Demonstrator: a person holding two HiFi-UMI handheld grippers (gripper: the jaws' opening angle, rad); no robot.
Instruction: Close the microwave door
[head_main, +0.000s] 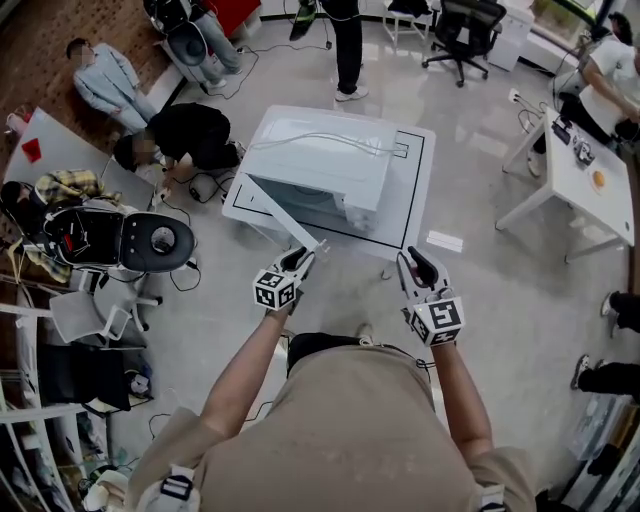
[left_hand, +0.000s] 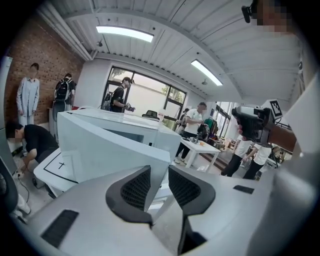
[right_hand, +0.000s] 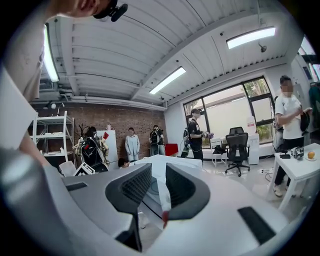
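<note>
Jutting from the microwave (head_main: 320, 160) toward the person, the door (head_main: 283, 213) has its free end between the left tool's (head_main: 300, 260) half-spread jaws, nearest for pushing it shut, while the right tool (head_main: 418, 266) hangs beside, narrow and empty.

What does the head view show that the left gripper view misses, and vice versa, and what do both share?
Head view only: the black-and-white marker cube on the left claw, and the person's left forearm. Left gripper view only: the ceiling strip lights and the big window. Both: the white box-shaped microwave and its open white door, with the left claw astride its edge.
</note>
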